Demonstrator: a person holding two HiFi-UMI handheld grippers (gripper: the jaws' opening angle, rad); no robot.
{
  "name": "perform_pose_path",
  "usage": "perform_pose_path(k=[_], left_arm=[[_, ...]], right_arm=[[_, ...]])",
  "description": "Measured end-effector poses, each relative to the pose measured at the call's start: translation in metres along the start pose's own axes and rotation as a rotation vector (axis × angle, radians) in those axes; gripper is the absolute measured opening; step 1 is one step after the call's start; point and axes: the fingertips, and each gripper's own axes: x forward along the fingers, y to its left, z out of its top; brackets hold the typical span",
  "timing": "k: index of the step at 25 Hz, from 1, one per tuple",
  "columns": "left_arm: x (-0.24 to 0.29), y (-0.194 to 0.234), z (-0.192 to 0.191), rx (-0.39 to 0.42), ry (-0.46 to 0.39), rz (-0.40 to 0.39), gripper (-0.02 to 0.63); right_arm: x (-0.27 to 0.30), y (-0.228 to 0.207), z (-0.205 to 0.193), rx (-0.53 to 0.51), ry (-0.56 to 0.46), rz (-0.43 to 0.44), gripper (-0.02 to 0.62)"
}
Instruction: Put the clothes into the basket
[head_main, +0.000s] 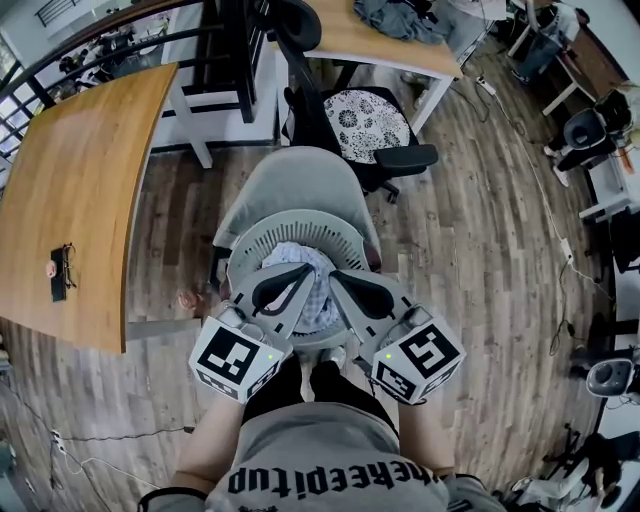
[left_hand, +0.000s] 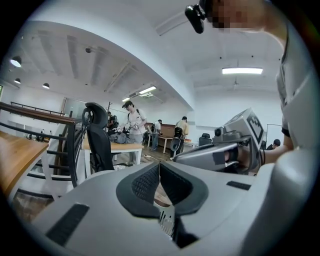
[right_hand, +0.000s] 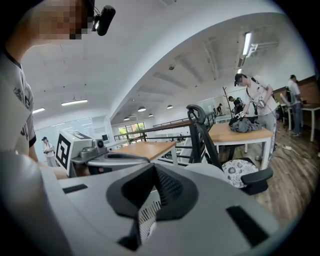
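A white slatted round basket (head_main: 238, 252) sits on a grey chair (head_main: 300, 180), with a pale checked cloth (head_main: 298, 256) inside it. Both grippers reach over its near side, side by side. My left gripper (head_main: 303, 272) (left_hand: 159, 169) has its jaws together, and a piece of the slatted basket wall (left_hand: 166, 220) shows low between them. My right gripper (head_main: 337, 276) (right_hand: 154, 171) is likewise closed, with the slatted wall (right_hand: 146, 216) in its jaws. A heap of grey clothes (head_main: 402, 18) (right_hand: 243, 125) lies on a far desk.
A black office chair with a patterned cushion (head_main: 366, 120) stands just behind the grey chair. A long wooden table (head_main: 80, 190) runs along the left, with black railings (head_main: 120, 45) beyond it. People stand at desks (left_hand: 131, 120) in the background. Cables (head_main: 560, 250) trail over the wooden floor at right.
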Motion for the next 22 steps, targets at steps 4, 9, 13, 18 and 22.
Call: perform_pose_path(k=[4, 9, 13, 18, 22], left_arm=[[-0.003, -0.002, 0.012, 0.009, -0.019, -0.023, 0.015], [-0.008, -0.005, 0.028, -0.007, -0.057, -0.035, 0.015], [-0.014, -0.005, 0.038, -0.009, -0.079, -0.034, 0.015], [-0.022, -0.004, 0.043, -0.003, -0.090, -0.017, 0.015], [-0.026, -0.005, 0.046, 0.000, -0.098, -0.008, 0.015]], right_arm=[[-0.001, 0.005, 0.011, 0.004, -0.037, 0.006, 0.011], [-0.003, 0.010, 0.023, -0.027, -0.070, 0.007, 0.011], [-0.005, 0.016, 0.032, -0.048, -0.091, 0.012, 0.011], [-0.007, 0.022, 0.039, -0.074, -0.108, 0.018, 0.011], [-0.009, 0.026, 0.042, -0.083, -0.122, 0.025, 0.011]])
